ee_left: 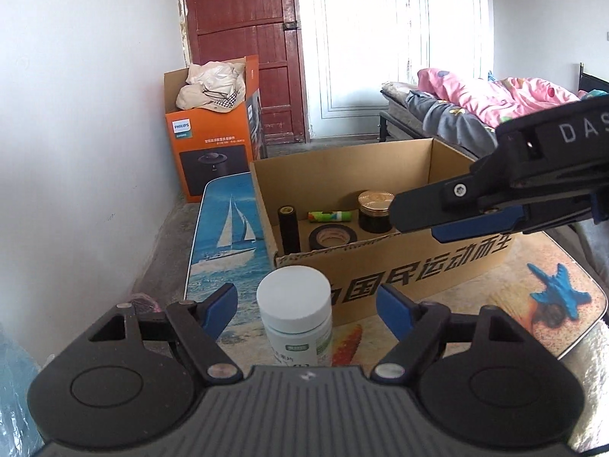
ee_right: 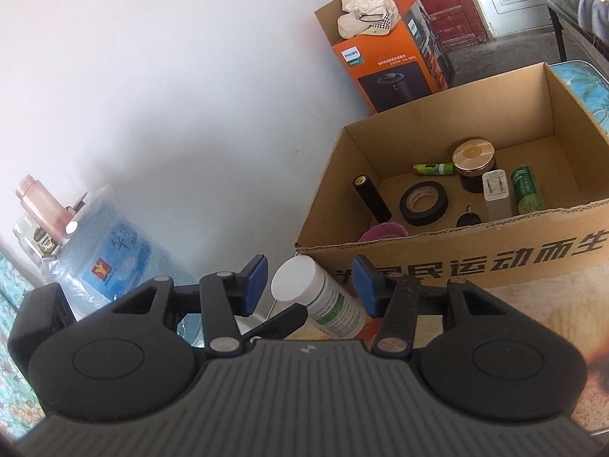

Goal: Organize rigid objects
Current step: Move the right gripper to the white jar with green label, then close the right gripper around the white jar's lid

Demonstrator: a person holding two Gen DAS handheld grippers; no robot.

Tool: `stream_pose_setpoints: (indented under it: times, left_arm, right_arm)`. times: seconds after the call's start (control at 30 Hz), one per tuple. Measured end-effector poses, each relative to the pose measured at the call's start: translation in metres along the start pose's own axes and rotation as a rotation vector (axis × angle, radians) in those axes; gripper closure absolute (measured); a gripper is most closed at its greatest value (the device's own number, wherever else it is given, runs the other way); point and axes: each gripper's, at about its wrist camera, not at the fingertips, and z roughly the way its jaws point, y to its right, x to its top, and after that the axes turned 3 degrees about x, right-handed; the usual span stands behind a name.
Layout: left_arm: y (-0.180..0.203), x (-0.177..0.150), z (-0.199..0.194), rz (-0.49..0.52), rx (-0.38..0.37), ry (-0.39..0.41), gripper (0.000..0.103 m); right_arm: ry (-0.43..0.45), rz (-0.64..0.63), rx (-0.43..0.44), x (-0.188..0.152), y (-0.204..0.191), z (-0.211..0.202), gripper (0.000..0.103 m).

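Your table (ee_left: 495,285) carries a glossy printed cover, sailboat on one side and sand with a blue starfish on the other, slick enough that a hard thing will slide on it. On it sits the box (ee_left: 342,167), plain corrugated card with black lettering on its front wall, top open so you can drop things straight in. It already holds the sorted pieces: a dark jar (ee_right: 474,163) with a ribbed gold lid, a flat ring of black tape (ee_right: 423,203), an upright black cylinder (ee_right: 371,198), a green cylinder (ee_right: 527,190) and a small green tube (ee_right: 434,168) lying on their sides, all hard and mostly round.

The one thing still outside is the bottle (ee_left: 295,316): white plastic, smooth flat cap, green-and-white label, standing upright on the table just in front of the box's near corner. It looks tilted from your right wrist, likely only the lens.

Your left gripper (ee_left: 306,306) straddles it with jaws wide, blue pads clear of both sides, so nothing is held. Your right gripper (ee_right: 313,283) stands narrower, also empty, with the bottle seen between its fingers; from the left view its fingers reach across above the box's front wall.
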Motion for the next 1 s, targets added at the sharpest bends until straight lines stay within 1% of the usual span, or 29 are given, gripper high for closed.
stream_pose_setpoints:
  times: [0.2, 0.27, 0.4, 0.43, 0.53, 0.57, 0.67, 0.77, 0.9, 1.0]
  left_arm:
    - [-0.010, -0.013, 0.031, -0.025, 0.002, -0.054, 0.024]
    - [-0.012, -0.016, 0.040, -0.033, -0.004, -0.077, 0.029]
    - [-0.015, -0.020, 0.050, -0.042, -0.028, -0.098, 0.033]
    - [-0.015, -0.021, 0.052, -0.043, -0.031, -0.099, 0.037]
    - [-0.017, -0.023, 0.055, -0.053, -0.048, -0.109, 0.049]
    - [-0.017, -0.023, 0.055, -0.056, -0.043, -0.109, 0.049]
    - [-0.016, -0.023, 0.054, -0.056, -0.037, -0.111, 0.049]
    - [-0.013, -0.023, 0.050, -0.058, -0.051, -0.114, 0.049]
    - [0.001, -0.023, 0.042, -0.037, -0.079, -0.115, 0.049]
    - [0.017, -0.022, 0.038, -0.009, -0.109, -0.107, 0.049]
  right_arm:
    - [-0.064, 0.039, -0.006, -0.003, 0.003, 0.044, 0.055]
    - [-0.084, 0.048, -0.011, -0.003, 0.003, 0.058, 0.055]
    - [-0.112, 0.066, -0.004, -0.007, 0.008, 0.081, 0.058]
    - [-0.115, 0.071, 0.002, -0.007, 0.008, 0.085, 0.059]
    - [-0.128, 0.087, 0.009, -0.008, 0.011, 0.094, 0.067]
    - [-0.129, 0.089, 0.008, -0.008, 0.011, 0.095, 0.067]
    - [-0.128, 0.102, 0.008, -0.008, 0.014, 0.096, 0.071]
    - [-0.127, 0.119, 0.013, -0.011, 0.017, 0.088, 0.072]
    - [-0.113, 0.139, 0.000, -0.019, 0.023, 0.066, 0.072]
    - [-0.083, 0.151, -0.028, -0.024, 0.028, 0.044, 0.072]
